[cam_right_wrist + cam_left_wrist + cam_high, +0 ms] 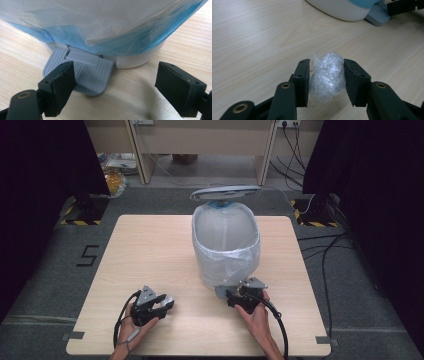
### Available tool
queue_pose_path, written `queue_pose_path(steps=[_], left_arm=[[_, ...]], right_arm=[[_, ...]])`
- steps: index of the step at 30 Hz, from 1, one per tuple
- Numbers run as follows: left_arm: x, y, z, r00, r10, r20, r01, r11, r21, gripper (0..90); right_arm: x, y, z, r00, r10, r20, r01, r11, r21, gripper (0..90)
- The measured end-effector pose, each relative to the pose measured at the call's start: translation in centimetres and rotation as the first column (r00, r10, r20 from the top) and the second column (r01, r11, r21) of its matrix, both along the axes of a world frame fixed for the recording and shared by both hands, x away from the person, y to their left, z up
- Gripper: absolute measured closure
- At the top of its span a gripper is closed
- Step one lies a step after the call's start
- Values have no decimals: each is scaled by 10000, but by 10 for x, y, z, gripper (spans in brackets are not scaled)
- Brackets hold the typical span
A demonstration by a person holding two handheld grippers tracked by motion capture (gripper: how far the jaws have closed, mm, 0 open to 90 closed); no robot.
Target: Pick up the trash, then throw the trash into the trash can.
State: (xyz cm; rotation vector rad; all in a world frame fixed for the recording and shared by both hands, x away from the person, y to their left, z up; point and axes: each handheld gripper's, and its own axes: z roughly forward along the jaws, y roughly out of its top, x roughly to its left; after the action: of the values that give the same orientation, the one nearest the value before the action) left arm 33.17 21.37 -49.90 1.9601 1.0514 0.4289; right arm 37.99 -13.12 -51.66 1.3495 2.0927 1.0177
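A pedal bin [226, 240] lined with a white plastic bag stands on the wooden table [150, 250], its grey lid [225, 193] raised. My left gripper [167, 302] near the table's front left is shut on a crumpled ball of clear plastic wrap [327, 75], held between both jaws just above the tabletop. My right gripper [235, 296] stands open at the bin's front base, its left finger [58, 83] resting on the grey foot pedal [85, 72]. The bin's white base and blue wall [130, 47] rise right in front of the right gripper [112, 87].
The bin's pedal [378, 15] and base lie ahead and to the right in the left gripper view. Black cables [325, 250] run over the floor right of the table. Stand feet with hazard tape [80, 215] sit at the far corners.
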Motion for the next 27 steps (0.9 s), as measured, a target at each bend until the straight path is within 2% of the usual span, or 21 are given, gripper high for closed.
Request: queue_pose_path(steps=[8, 27], left_arm=[[14, 3, 17, 9993, 91, 366, -86, 9999, -132, 577], [27, 2, 30, 9991, -19, 413, 32, 9995, -321, 576]], right_arm=[[0, 0, 0, 10000, 15, 8, -15, 10000, -8, 163], [-1, 1, 0, 10000, -1, 28, 1, 10000, -35, 163]])
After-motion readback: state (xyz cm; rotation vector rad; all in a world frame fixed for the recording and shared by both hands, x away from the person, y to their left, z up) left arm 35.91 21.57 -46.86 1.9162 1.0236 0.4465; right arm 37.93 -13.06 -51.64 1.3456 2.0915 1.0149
